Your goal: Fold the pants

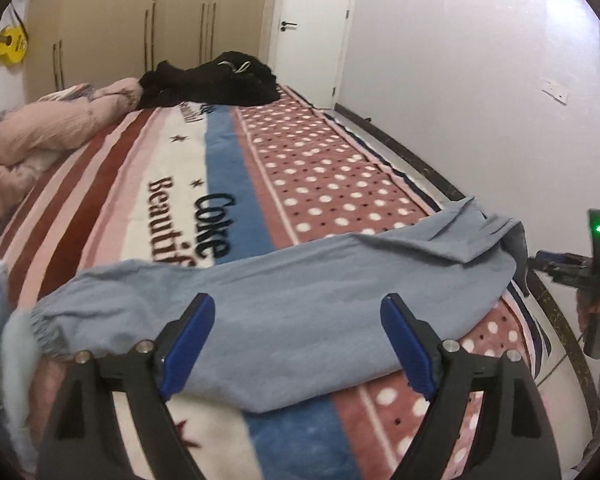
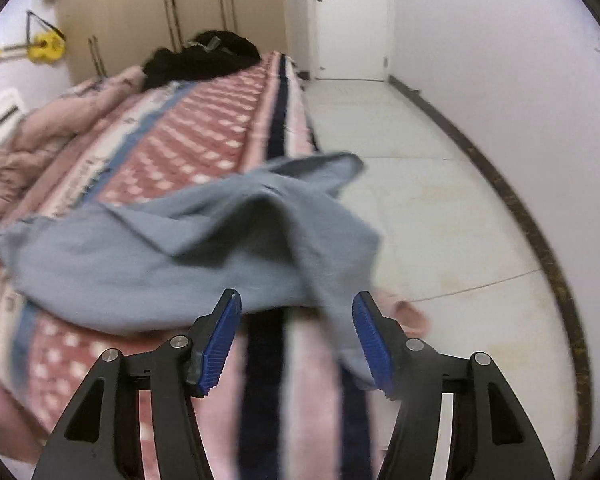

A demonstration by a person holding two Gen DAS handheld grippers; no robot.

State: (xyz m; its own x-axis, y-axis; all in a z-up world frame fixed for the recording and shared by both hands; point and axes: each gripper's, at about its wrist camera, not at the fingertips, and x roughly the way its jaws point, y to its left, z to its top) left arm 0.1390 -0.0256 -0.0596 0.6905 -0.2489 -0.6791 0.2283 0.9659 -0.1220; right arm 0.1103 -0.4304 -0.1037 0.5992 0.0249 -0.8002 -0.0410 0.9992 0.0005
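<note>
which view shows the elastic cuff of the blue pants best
The left wrist view. The gathered cuff of the blue pants sits near its left edge, fairly sharp. The right wrist view shows only the blurred other end of the pants draped over the bed edge, no cuff.

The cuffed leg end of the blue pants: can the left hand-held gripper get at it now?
Probably yes. The left hand-held gripper is open above the blue pants, and the cuffed end lies just to its left on the blanket with nothing between.
</note>
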